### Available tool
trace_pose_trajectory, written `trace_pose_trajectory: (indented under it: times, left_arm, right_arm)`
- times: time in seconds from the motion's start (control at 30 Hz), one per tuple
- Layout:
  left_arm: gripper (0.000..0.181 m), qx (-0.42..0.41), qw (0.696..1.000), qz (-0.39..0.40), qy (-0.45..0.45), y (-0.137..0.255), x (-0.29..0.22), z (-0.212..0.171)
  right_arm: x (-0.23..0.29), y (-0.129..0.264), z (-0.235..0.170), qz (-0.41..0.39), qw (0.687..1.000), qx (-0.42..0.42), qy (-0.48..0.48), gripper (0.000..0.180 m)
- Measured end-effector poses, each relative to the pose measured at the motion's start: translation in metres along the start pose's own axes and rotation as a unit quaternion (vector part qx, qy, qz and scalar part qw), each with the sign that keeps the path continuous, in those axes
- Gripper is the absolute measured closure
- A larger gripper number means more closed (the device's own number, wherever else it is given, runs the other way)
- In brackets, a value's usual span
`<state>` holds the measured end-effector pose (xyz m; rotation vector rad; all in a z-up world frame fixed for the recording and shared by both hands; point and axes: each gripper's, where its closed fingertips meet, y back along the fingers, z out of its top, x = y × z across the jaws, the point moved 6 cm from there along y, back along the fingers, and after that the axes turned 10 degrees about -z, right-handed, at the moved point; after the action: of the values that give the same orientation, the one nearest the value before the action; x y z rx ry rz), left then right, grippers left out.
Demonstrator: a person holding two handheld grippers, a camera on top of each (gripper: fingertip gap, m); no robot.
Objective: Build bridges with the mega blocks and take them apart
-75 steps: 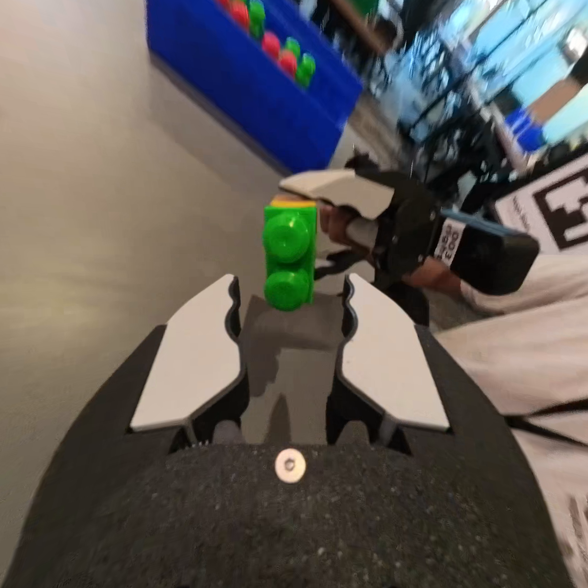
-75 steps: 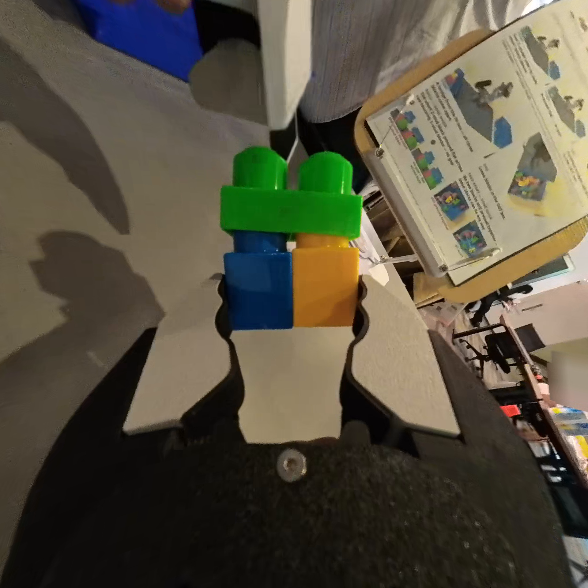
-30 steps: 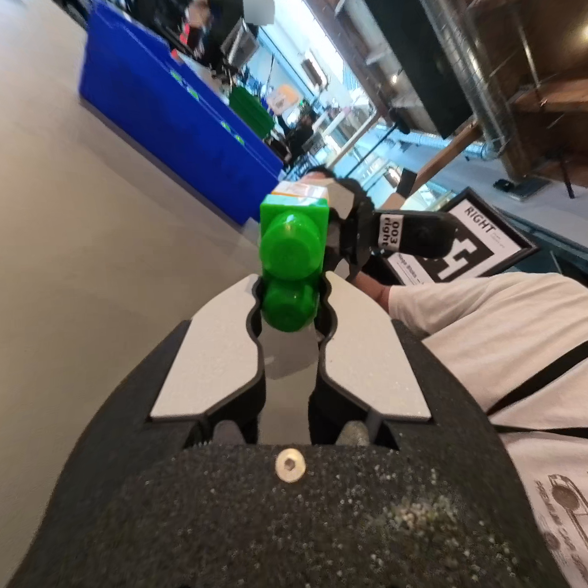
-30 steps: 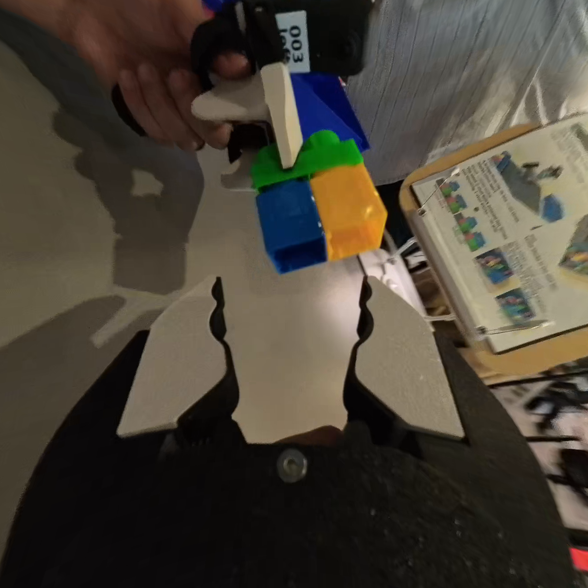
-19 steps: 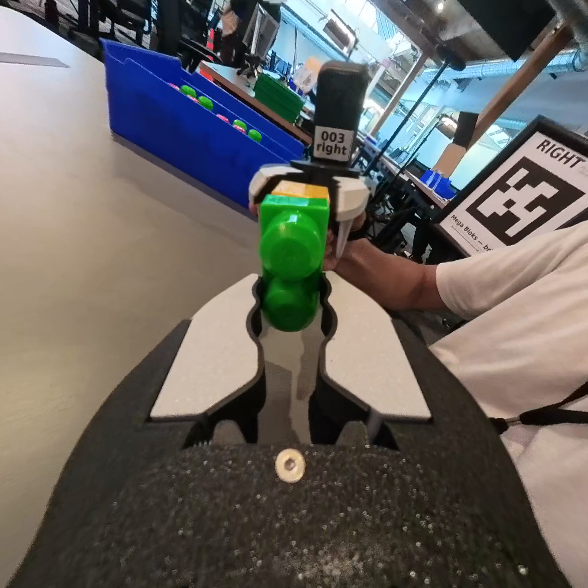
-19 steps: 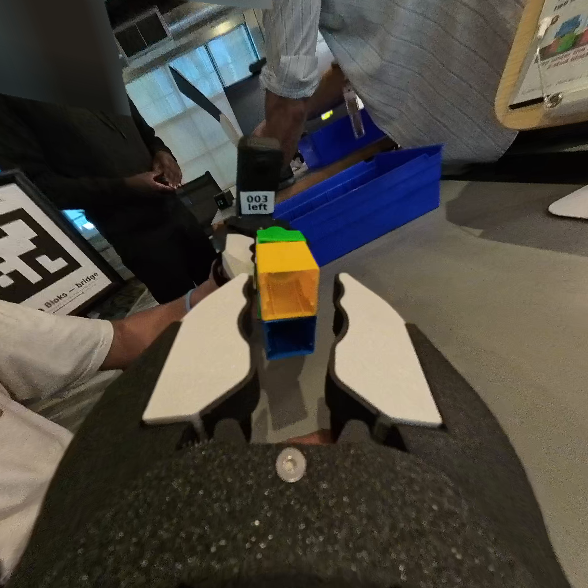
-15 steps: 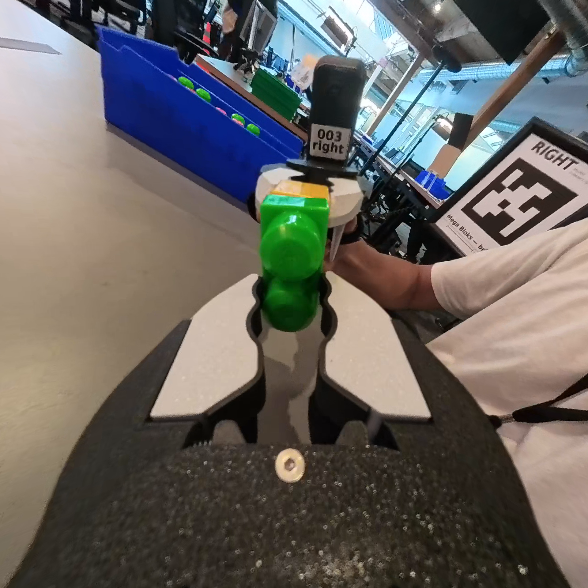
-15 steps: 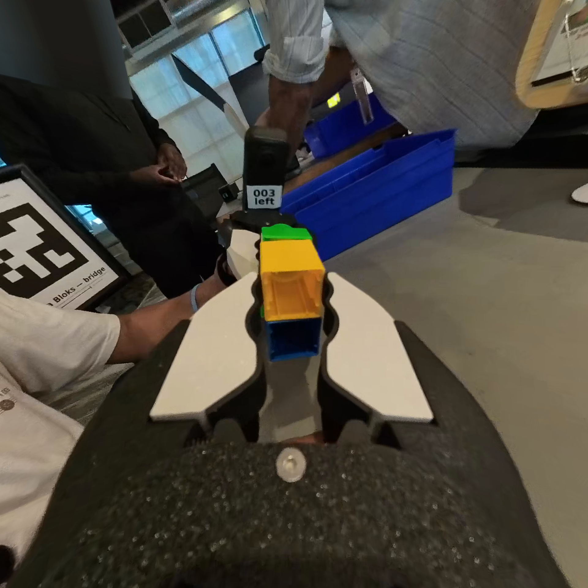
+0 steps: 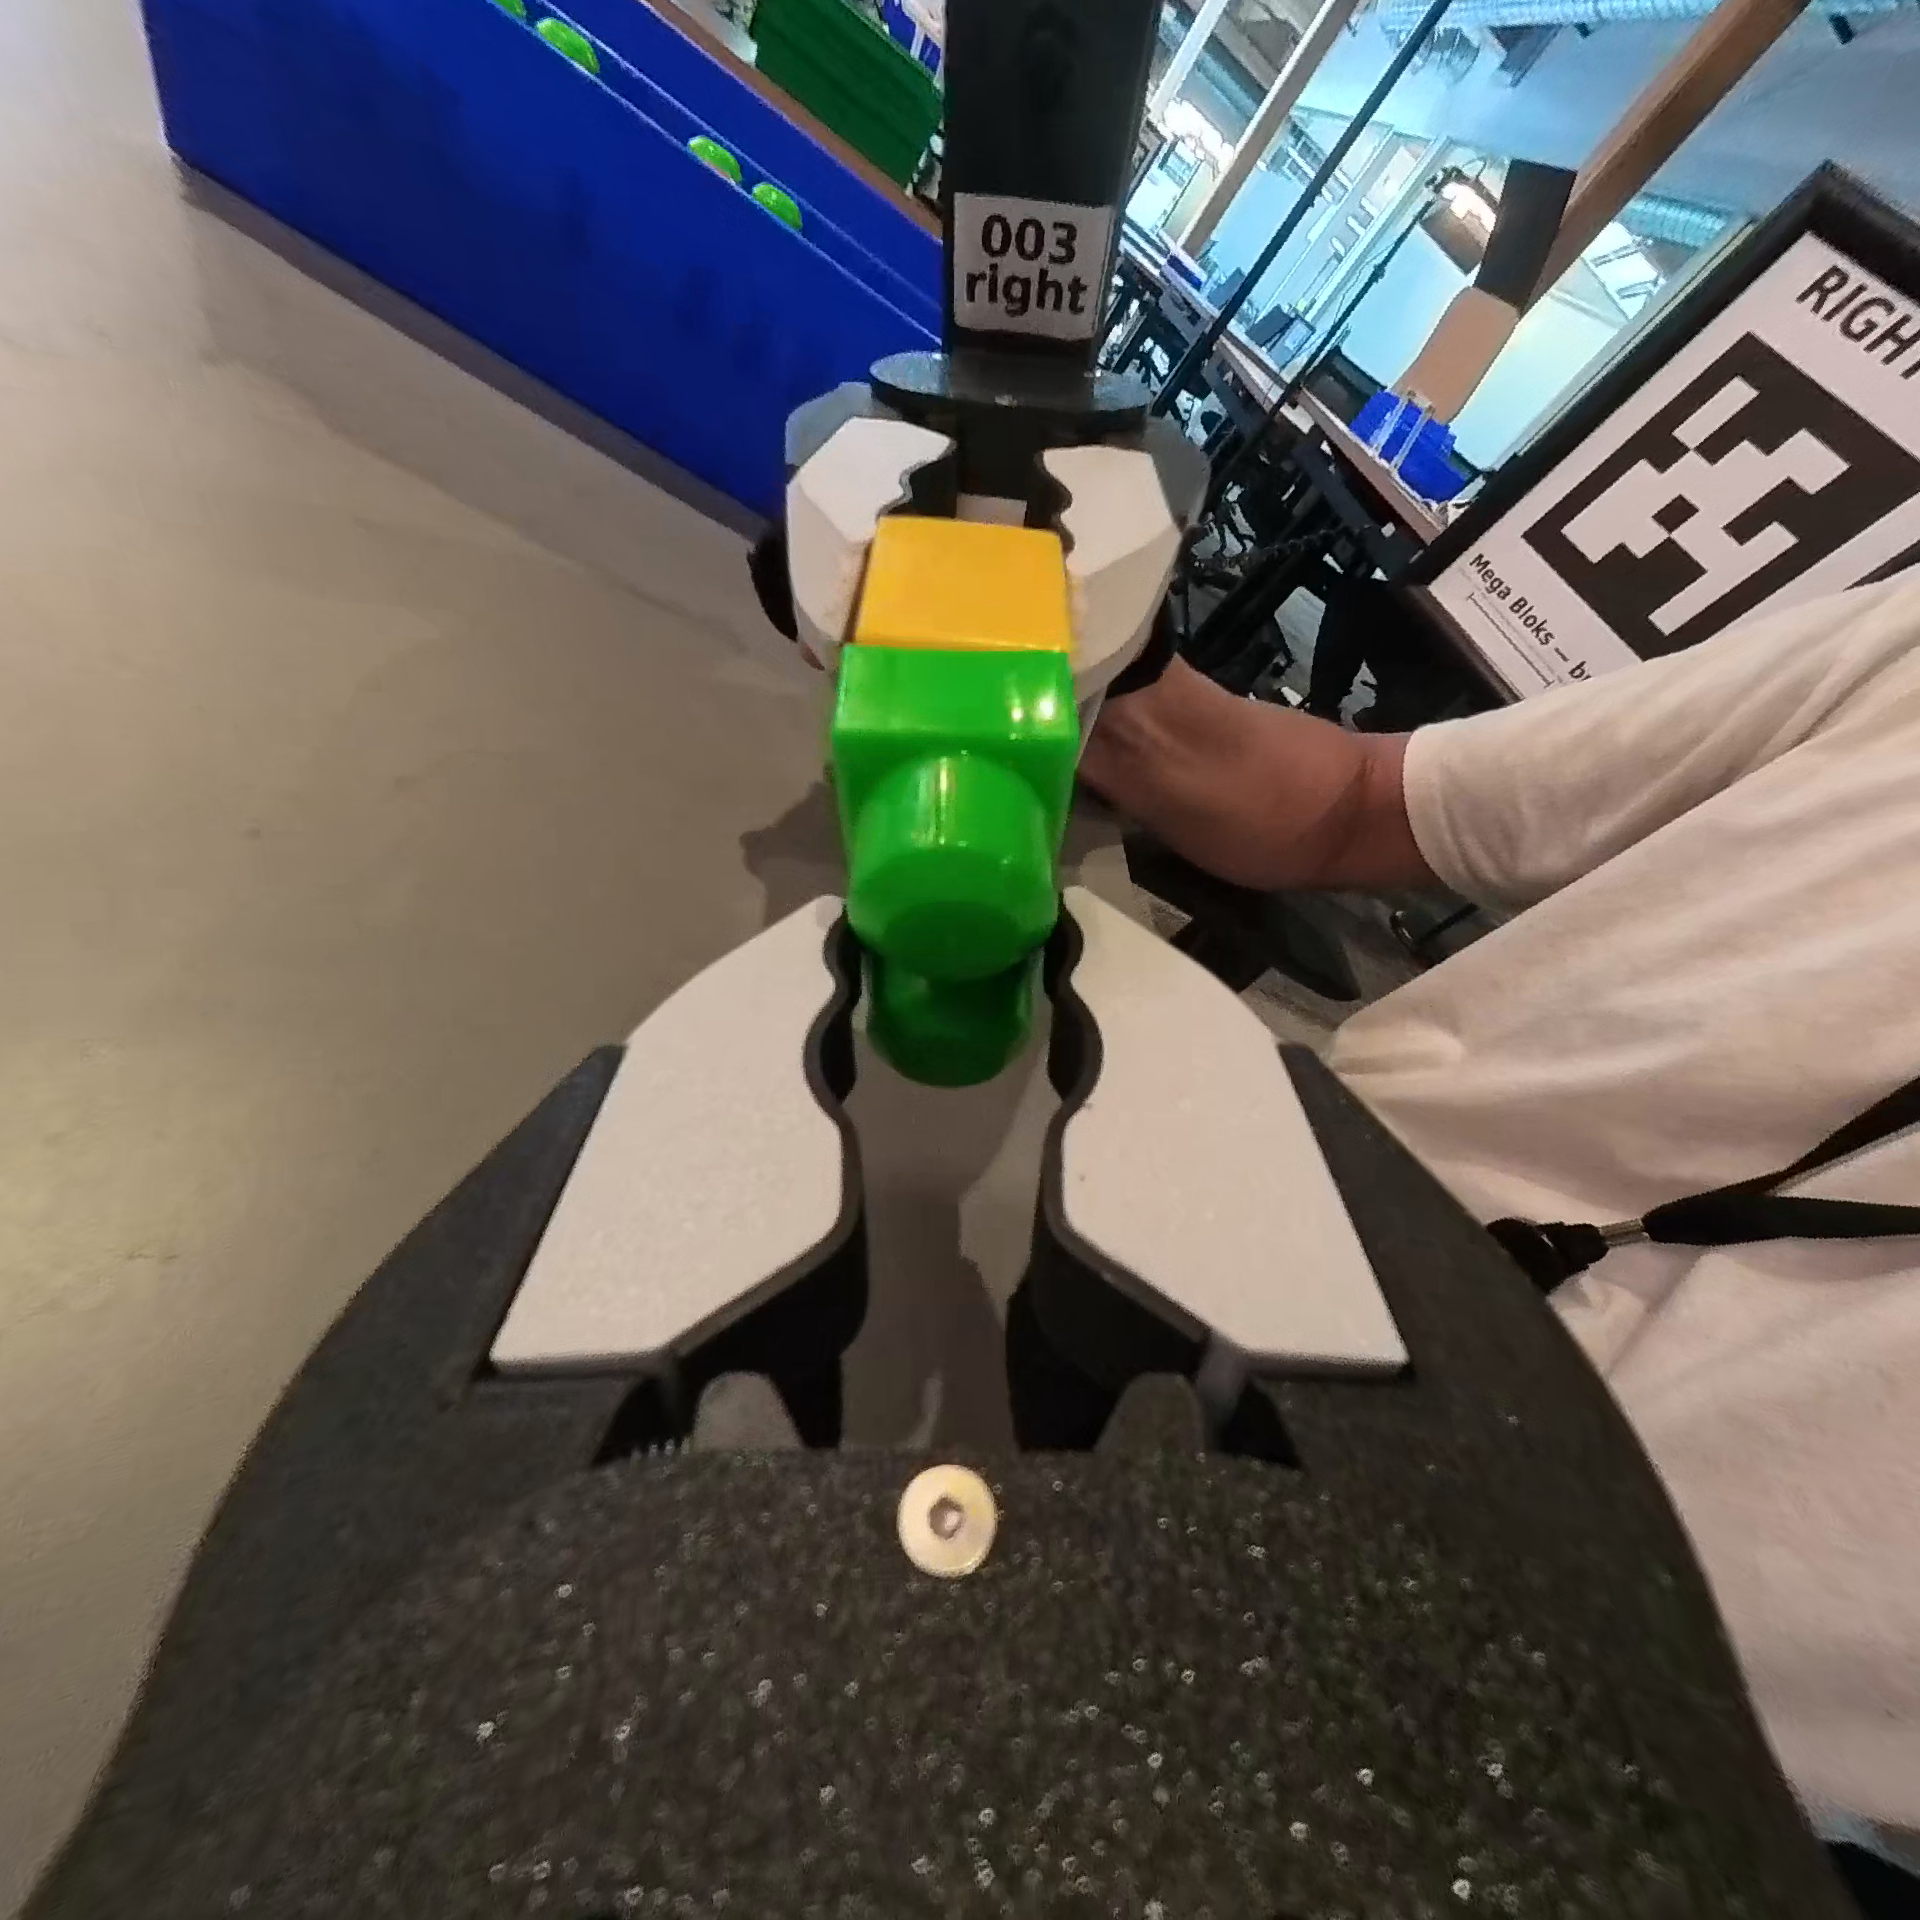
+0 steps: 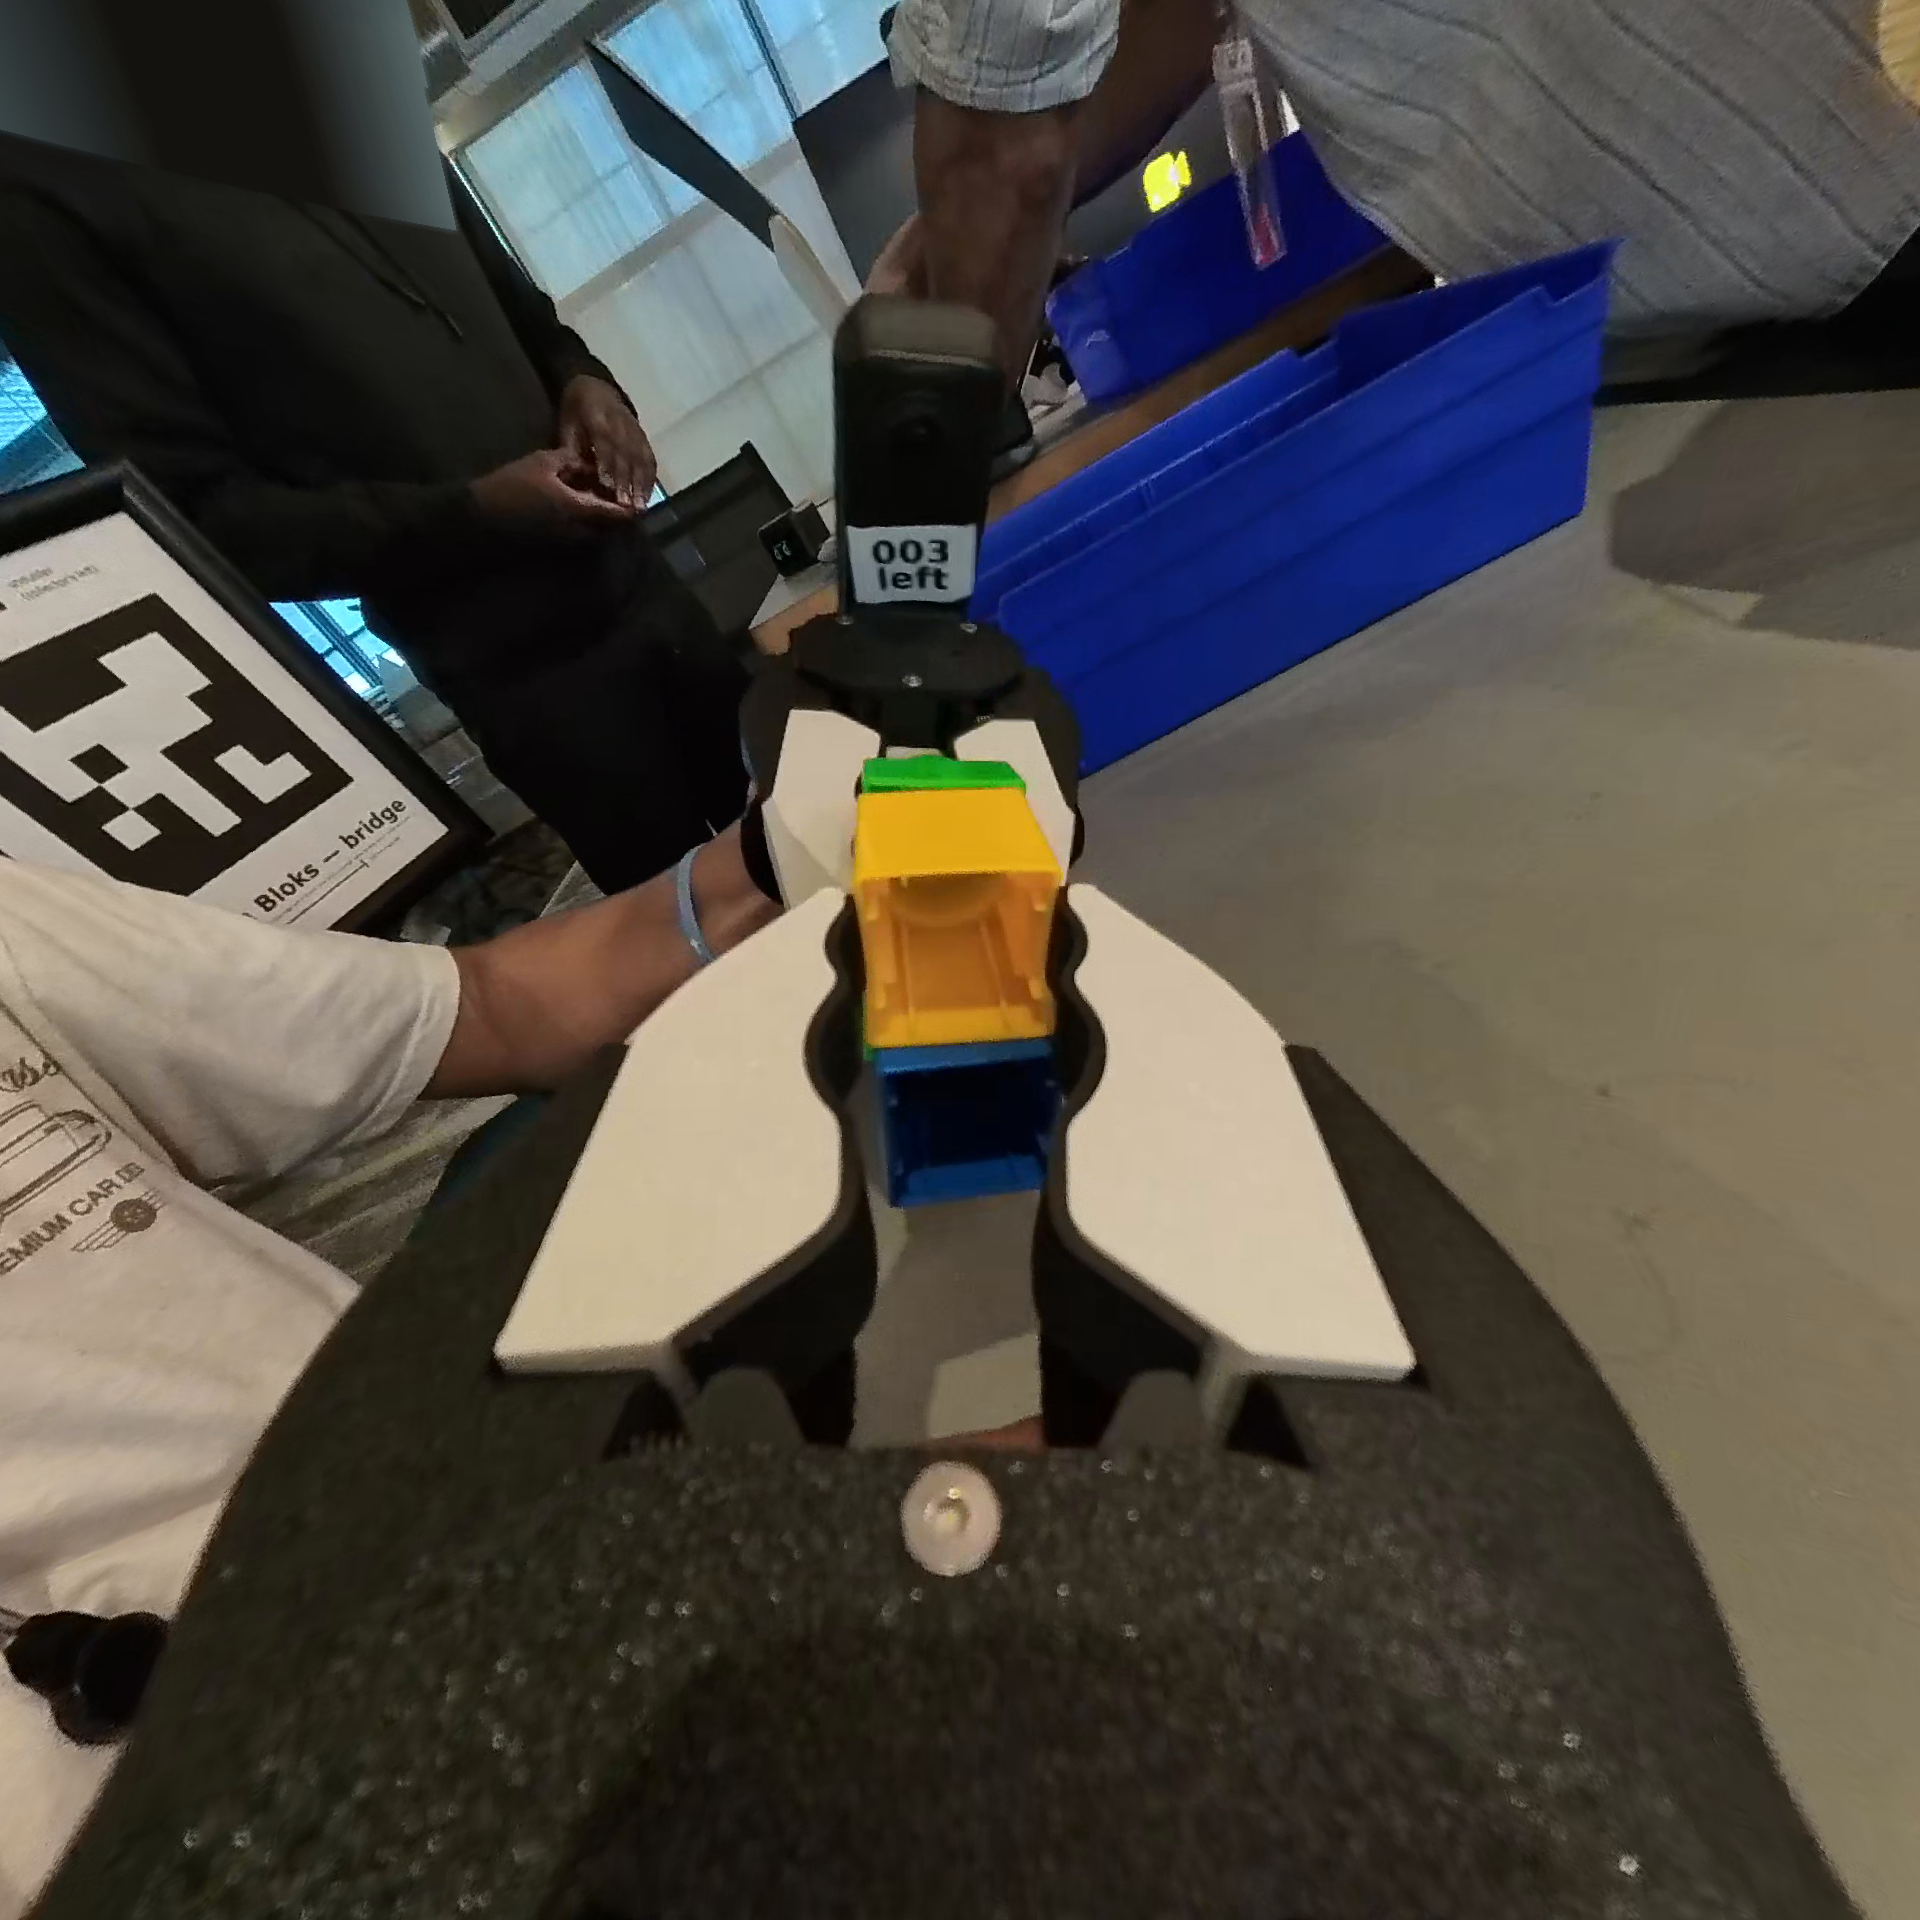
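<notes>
Mega blocks bridge (image 10: pixel 951 977): green atop yellow and blue, clamped by left gripper (image 9: pixel 951 971) and right gripper (image 10: pixel 951 997).

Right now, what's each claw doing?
Left claw: closed on the green block.
Right claw: closed on the yellow block and blue block.

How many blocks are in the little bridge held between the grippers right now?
3. The green block is in the left gripper; the yellow block and blue block are in the right gripper. Others may be hidden.
</notes>
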<state>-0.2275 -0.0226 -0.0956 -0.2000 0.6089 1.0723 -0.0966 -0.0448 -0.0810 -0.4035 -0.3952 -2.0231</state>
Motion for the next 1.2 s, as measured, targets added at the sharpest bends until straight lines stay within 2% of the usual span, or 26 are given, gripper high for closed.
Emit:
trace_pose_trajectory:
  times: [0.17,0.23,0.27,0.4,0.77,1.0,1.1,1.2]
  left_arm:
    - [0.147,-0.035,0.999,0.006,-0.002,0.003,-0.001,0.010]
    - [0.129,-0.060,0.998,0.006,-0.001,0.009,-0.003,0.015]
    - [0.126,-0.073,0.997,0.004,0.001,0.012,-0.004,0.018]
    - [0.146,-0.071,0.997,0.005,-0.011,0.011,-0.003,0.016]
    - [0.147,-0.040,0.999,-0.006,-0.016,0.004,-0.003,0.007]
    - [0.147,-0.081,0.997,-0.004,-0.015,0.010,0.000,0.016]
    - [0.147,-0.111,0.994,0.001,-0.007,0.020,0.002,0.019]
    - [0.147,-0.135,0.991,-0.011,-0.001,0.030,0.000,0.020]
  right_arm:
    - [-0.001,0.003,0.009,-0.006,1.000,-0.023,0.006,0.146]
    - [-0.001,0.003,0.006,-0.013,1.000,-0.013,0.020,0.146]
    - [0.000,0.001,0.004,-0.014,1.000,-0.005,0.026,0.146]
    - [0.003,-0.004,0.000,-0.014,0.999,0.005,0.038,0.145]
    - [0.004,-0.002,-0.008,0.007,0.999,0.032,0.026,0.146]
    - [0.001,-0.004,0.001,-0.014,1.000,-0.007,0.005,0.144]
    - [0.000,0.003,0.002,-0.017,1.000,-0.013,-0.004,0.117]
    - [-0.003,0.002,-0.010,-0.022,1.000,0.022,-0.002,0.112]
